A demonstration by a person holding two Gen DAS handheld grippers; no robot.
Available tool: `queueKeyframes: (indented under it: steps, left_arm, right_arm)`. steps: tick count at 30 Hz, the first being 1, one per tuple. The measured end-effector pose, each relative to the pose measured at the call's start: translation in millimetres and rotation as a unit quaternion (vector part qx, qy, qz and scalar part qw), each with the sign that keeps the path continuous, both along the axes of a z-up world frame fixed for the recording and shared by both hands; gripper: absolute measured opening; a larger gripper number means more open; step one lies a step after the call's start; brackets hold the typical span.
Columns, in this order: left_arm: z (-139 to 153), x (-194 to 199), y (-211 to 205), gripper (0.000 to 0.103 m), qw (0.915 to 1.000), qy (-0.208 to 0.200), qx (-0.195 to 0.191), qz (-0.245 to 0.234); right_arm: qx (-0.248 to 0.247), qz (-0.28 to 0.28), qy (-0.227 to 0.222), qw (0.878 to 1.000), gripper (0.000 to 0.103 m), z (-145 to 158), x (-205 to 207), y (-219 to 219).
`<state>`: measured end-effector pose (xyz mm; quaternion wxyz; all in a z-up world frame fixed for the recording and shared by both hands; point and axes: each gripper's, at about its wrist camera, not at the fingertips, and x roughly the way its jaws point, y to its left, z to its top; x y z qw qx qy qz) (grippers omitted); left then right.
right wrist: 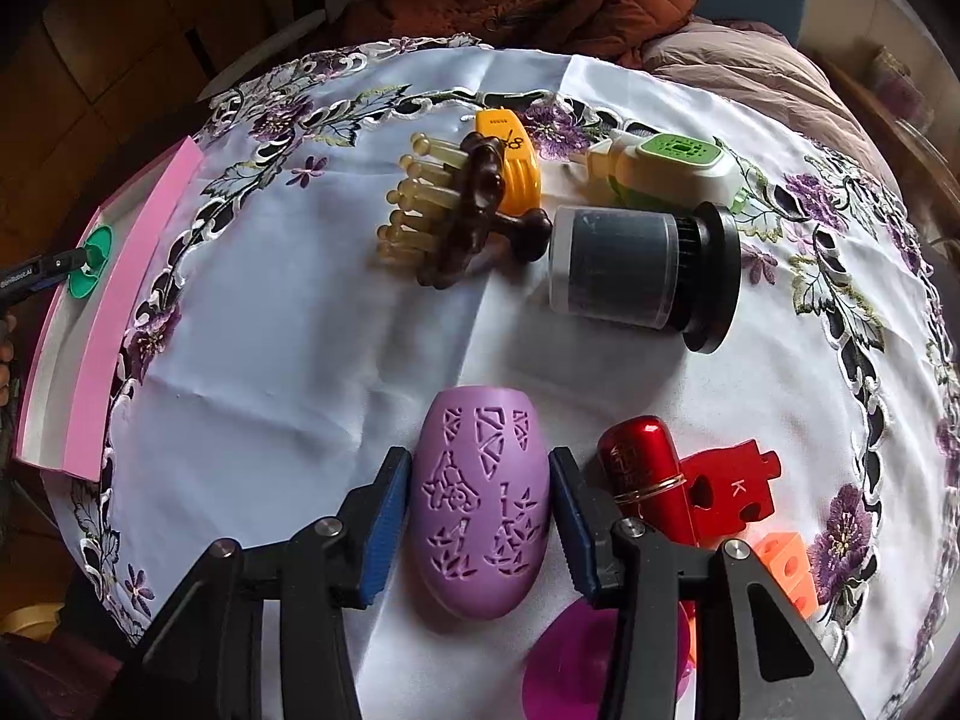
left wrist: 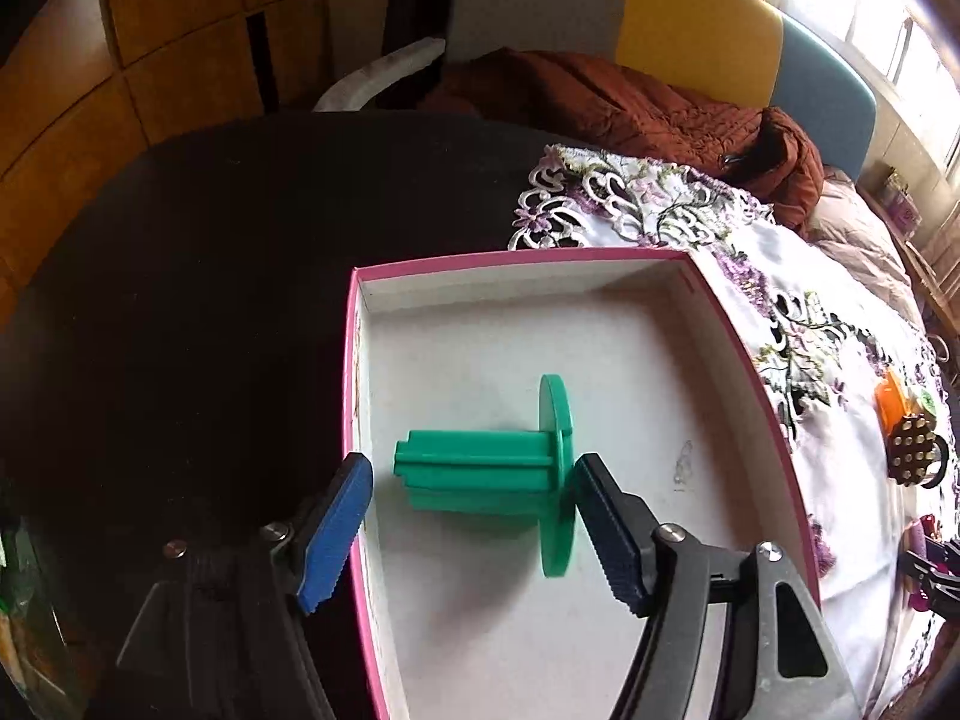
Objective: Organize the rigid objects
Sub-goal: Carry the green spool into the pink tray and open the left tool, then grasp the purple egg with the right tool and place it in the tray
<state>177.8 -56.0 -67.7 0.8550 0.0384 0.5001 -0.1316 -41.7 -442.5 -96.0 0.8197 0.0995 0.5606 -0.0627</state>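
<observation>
Inside the box (left wrist: pixel 744 360), at its 7 o'clock corner, the green spool (left wrist: pixel 510 471) lies on its side between the left tongs (left wrist: pixel 474 531), which stand wide and clear of it, likely having let go. On the desk (right wrist: pixel 288 330) the right tongs (right wrist: pixel 480 531) clamp the purple shell (right wrist: pixel 480 504), probably next for the box; a red tube (right wrist: pixel 639 462) sits at its 3 o'clock.

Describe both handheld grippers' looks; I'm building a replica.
The left gripper and right gripper match: black angular arms with silver round pivot pins, and blue ribbed fingers. No cables or sleeves show.
</observation>
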Motion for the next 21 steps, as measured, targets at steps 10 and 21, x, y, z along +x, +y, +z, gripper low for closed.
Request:
queueKeyframes:
  steps: [10, 21]
  left_arm:
    - [33, -72, 13, 0.071, 0.9981, -0.059, 0.003, 0.016]
    - [52, -119, 11, 0.071, 0.9956, -0.091, 0.013, 0.016]
  right_arm:
    - [-0.025, 0.010, -0.005, 1.000, 0.044, 1, 2, 6]
    - [-0.026, -0.017, -0.045, 0.998, 0.044, 26, 6, 19]
